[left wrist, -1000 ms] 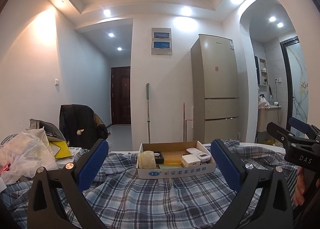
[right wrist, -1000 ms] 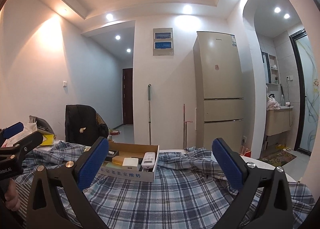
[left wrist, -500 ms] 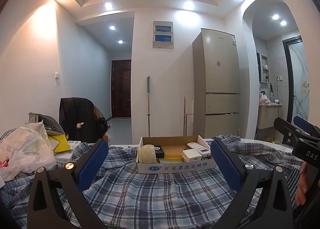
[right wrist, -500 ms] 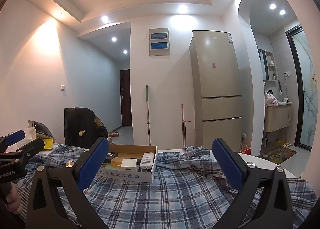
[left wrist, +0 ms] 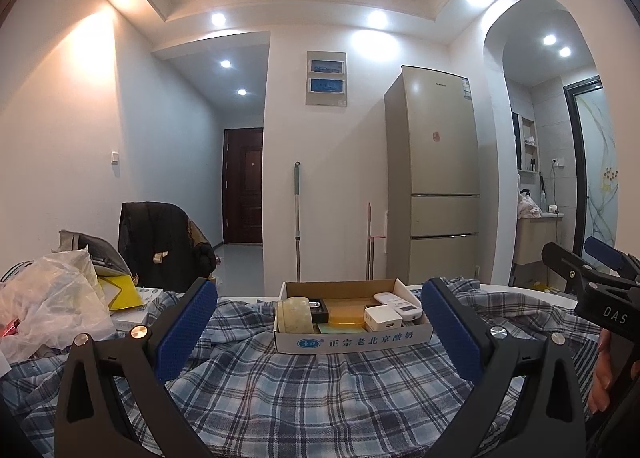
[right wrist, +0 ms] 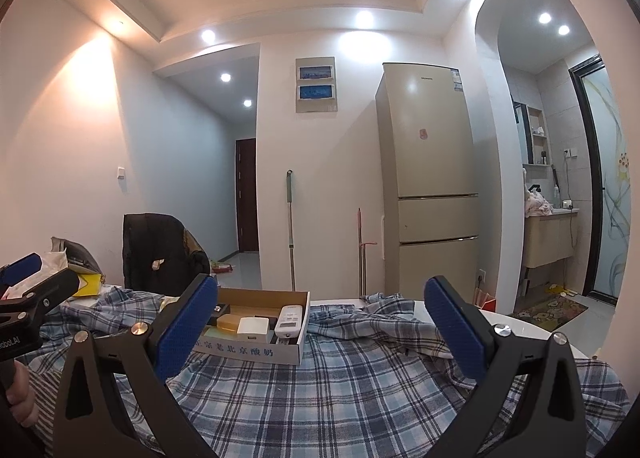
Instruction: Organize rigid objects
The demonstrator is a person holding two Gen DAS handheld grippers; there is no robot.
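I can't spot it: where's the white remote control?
The white remote control lies inside the cardboard box on the checked cloth, at the box's right end, beside a white adapter.

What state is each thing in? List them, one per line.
left gripper: open, empty.
right gripper: open, empty.
cardboard box: open-topped, filled, on the plaid cloth.
white remote: lying in the box.
fridge: doors shut.
dark door: shut.
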